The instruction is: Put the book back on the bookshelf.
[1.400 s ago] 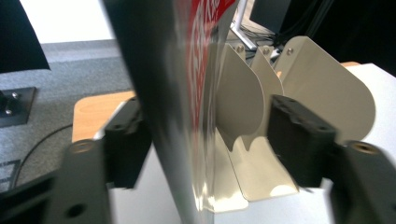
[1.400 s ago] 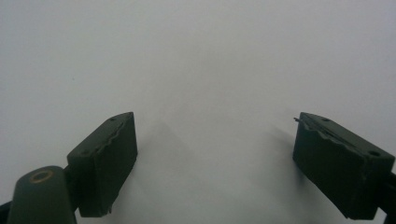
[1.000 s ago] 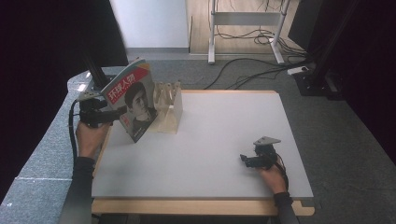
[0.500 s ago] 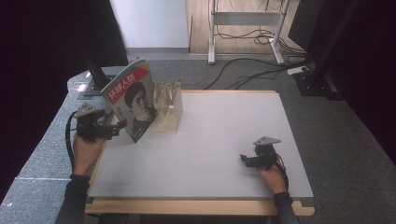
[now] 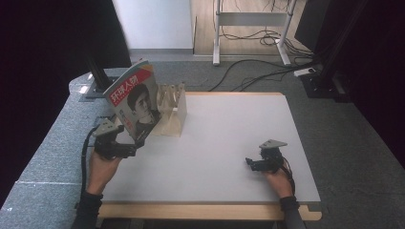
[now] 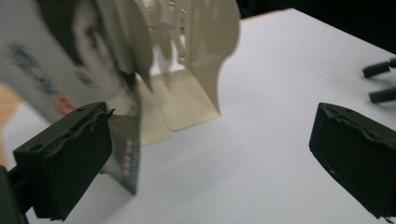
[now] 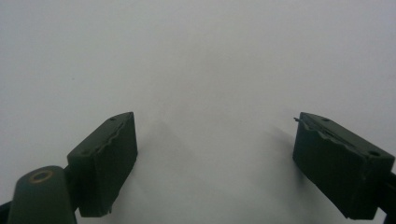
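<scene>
Left hand-held gripper (image 5: 136, 149): near-left edge of tabletop, jaws spread wide, nothing between the pads; in the left gripper view the jaws frame the magazine's lower corner without touching it.
Left hand (image 5: 102, 167): under the gripper, forearm coming in from the near side.
Magazine (image 5: 133, 104): standing tilted at far-left of tabletop, cover with a face and red title band facing near-right, back leaning against the bookend; lower edge on the tabletop, just beside the left gripper's jaws.
Bookend (image 5: 173, 110): cream metal, upright, just right of the magazine, touching it; base flat on the tabletop.
Tabletop (image 5: 229, 138): white, wooden rim at near edge.
Right hand-held gripper (image 5: 249, 163): near-right part of tabletop, well apart from magazine, jaws open and empty, pointing left; bare white surface between them in the right gripper view.
Right hand (image 5: 277, 179): behind it, resting low.
</scene>
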`<action>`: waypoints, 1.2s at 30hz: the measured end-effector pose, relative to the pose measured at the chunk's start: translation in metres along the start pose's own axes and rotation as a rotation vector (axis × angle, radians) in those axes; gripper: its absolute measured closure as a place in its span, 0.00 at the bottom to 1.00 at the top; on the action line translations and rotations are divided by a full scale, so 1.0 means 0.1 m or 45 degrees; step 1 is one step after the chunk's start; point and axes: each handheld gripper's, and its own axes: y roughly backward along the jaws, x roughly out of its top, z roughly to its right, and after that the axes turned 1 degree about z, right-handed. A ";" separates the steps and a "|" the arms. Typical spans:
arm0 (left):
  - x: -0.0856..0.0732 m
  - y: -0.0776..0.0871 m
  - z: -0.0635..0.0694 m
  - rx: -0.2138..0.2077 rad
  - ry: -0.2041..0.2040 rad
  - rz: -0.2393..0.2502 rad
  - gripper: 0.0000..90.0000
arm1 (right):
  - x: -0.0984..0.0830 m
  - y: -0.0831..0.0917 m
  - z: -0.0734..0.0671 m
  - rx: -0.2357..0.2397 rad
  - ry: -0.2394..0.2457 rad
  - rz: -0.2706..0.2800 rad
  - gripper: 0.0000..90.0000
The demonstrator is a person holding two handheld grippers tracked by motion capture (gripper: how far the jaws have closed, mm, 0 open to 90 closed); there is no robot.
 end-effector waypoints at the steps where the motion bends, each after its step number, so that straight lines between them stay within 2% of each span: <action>1: -0.02 -0.04 0.03 -0.014 -0.008 -0.005 0.00 | 0.00 0.00 0.00 0.000 0.000 0.000 0.14; 5: -0.08 -0.16 0.11 -0.047 -0.015 0.003 0.00 | 0.00 0.00 0.00 0.000 0.000 0.000 0.14; 6: -0.12 -0.25 0.14 -0.067 -0.011 -0.003 0.00 | 0.00 0.00 0.00 0.000 0.000 0.000 0.14; 7: -0.12 -0.25 0.14 -0.067 -0.011 -0.003 0.00 | 0.00 0.00 0.00 0.000 0.000 0.000 0.14; 8: -0.16 -0.35 0.19 -0.066 -0.032 -0.033 0.00 | 0.00 0.00 0.00 0.001 0.000 0.000 0.14; 11: -0.19 -0.44 0.25 -0.070 -0.053 -0.059 0.00 | 0.00 0.00 0.00 0.000 -0.002 0.000 0.14; 14: -0.26 -0.61 0.34 -0.085 -0.086 -0.097 0.00 | 0.00 0.00 0.00 0.001 -0.001 0.000 0.14; 17: -0.31 -0.69 0.38 -0.099 -0.085 -0.112 0.00 | 0.00 0.00 0.00 0.000 -0.001 0.000 0.14; 18: -0.36 -0.77 0.40 -0.110 -0.085 -0.134 0.00 | 0.00 0.00 0.00 0.000 0.000 0.000 0.14; 24: -0.54 -0.99 0.46 -0.141 -0.085 -0.218 0.00 | 0.00 0.00 0.00 0.000 0.000 0.000 0.14; 28: -0.67 -1.13 0.48 -0.134 -0.093 -0.285 0.00 | 0.00 0.00 0.00 0.001 0.000 0.000 0.14; 31: -0.77 -1.25 0.49 -0.151 -0.082 -0.359 0.00 | 0.00 0.00 0.00 0.000 -0.001 0.000 0.14; 32: -0.78 -1.27 0.51 -0.139 -0.093 -0.383 0.00 | 0.00 0.00 0.00 0.000 -0.001 0.000 0.14; 33: -0.78 -1.27 0.53 -0.117 -0.107 -0.388 0.00 | 0.00 0.00 0.00 0.000 -0.001 0.000 0.14; 36: -0.78 -1.28 0.56 -0.097 -0.137 -0.398 0.00 | 0.00 0.00 0.00 0.000 -0.001 -0.001 0.14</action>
